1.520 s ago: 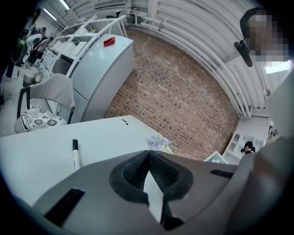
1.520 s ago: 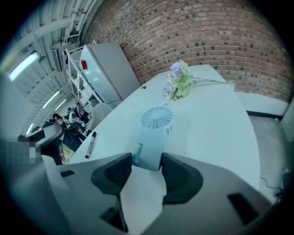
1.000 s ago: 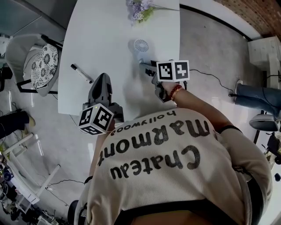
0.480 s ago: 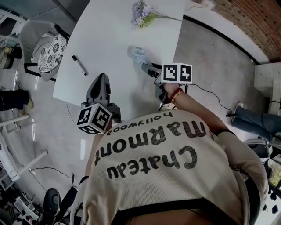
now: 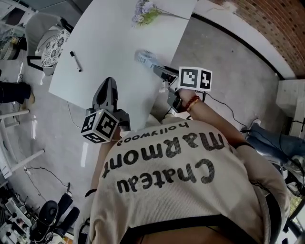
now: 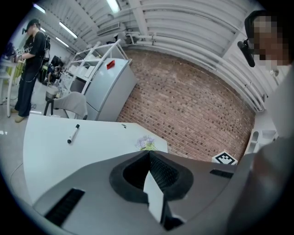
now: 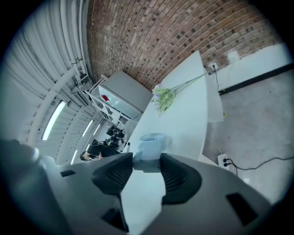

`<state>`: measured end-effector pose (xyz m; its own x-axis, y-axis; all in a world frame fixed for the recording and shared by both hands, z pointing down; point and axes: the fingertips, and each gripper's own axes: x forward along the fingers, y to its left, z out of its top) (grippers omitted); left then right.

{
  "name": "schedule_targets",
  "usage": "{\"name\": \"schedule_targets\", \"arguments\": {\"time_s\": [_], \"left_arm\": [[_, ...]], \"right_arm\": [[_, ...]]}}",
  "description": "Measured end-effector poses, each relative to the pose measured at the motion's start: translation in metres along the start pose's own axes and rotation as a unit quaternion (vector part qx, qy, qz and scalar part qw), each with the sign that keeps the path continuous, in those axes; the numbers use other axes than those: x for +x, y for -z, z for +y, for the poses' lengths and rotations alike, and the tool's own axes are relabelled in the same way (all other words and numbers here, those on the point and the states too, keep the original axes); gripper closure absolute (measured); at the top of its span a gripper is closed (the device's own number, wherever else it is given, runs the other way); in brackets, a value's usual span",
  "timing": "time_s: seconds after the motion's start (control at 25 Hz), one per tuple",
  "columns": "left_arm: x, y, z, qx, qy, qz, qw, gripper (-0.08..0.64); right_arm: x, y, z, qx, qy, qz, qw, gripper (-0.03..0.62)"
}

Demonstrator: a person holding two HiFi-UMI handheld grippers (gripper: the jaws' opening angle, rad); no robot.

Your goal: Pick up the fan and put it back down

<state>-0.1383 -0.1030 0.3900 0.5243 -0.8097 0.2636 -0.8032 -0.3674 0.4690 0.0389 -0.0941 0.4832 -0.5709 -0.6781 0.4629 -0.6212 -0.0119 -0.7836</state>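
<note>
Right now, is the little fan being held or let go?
Held. The right gripper has its fingers closed on the fan below its round head. Off the table or not: cannot tell.

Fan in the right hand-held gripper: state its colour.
The fan is pale blue; the right gripper view shows it best.

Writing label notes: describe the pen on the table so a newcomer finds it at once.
Start at the white table. Near its edge beside the patterned chair lies the pen, alone: a thin stick, unlike the flowers and the fan.
</note>
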Motion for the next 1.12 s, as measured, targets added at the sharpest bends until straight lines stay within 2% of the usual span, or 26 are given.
{"name": "schedule_targets", "arguments": {"time_s": [0.36,0.72,0.92,1.12], "left_arm": [[-0.012,0.036,-0.054,0.0,-0.009,0.0,1.0,0.56],[-0.023,0.04,-0.06,-0.004,-0.04,0.007,0.9992,0.56],[-0.026,0.048,-0.069,0.003,-0.027,0.009,0.9996,0.56],[-0.016,0.038,-0.067,0.002,-0.012,0.009,0.9999,0.56]], "right_arm": [[-0.056,-0.006,-0.015,0.005,-0.034,-0.007,0.999,0.396],[-0.067,-0.014,-0.017,0.019,-0.049,-0.001,0.999,0.396],[-0.074,-0.005,-0.021,0.03,-0.053,-0.01,0.998,0.396],[-0.074,-0.014,-0.015,0.037,-0.051,-0.025,0.998,0.396]]}}
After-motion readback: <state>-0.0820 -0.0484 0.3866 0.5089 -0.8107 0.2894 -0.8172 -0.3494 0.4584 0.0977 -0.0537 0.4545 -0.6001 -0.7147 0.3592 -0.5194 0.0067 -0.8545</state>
